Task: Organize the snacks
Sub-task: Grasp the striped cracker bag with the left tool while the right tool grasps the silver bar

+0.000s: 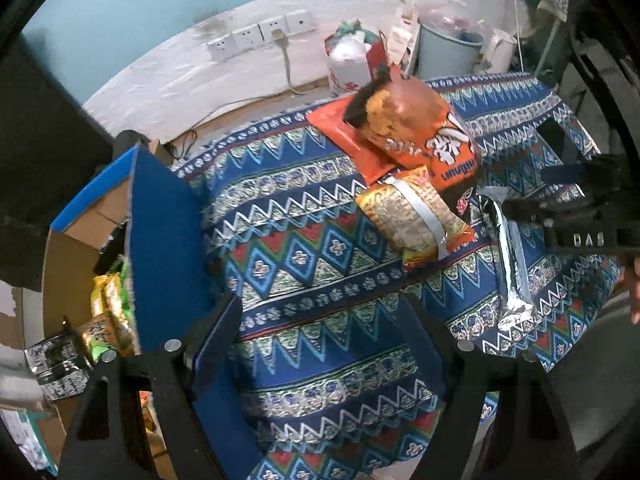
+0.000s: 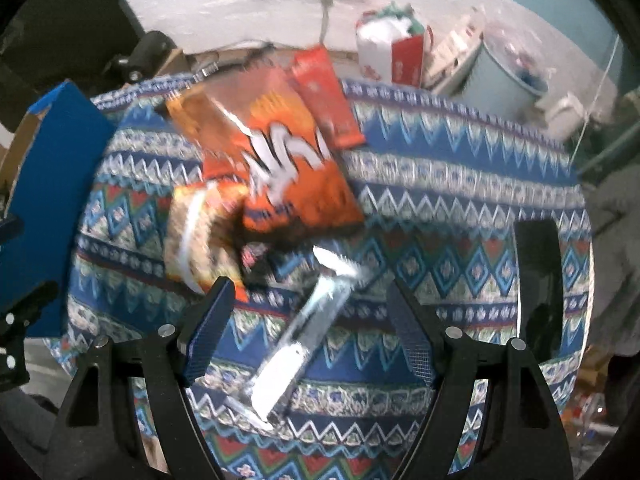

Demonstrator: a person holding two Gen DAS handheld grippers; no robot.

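Four snack packs lie on the patterned tablecloth [image 1: 304, 216]: a flat red pack [image 1: 344, 136], a big orange chip bag [image 1: 420, 128] lying on it, a taped yellow pack [image 1: 412, 216] just in front, and a long silver pack [image 2: 304, 328] nearest the right side. The right gripper [image 2: 312, 320] is spread wide with the silver pack between its fingers, not yet pinched. The left gripper [image 1: 320, 340] is also released and holds nothing, beside the blue-flapped cardboard box [image 1: 160, 232] that already contains some packs. Seemingly the picking step is in hand; next, the right fingers must close squarely on the slippery foil before carrying it to the box.
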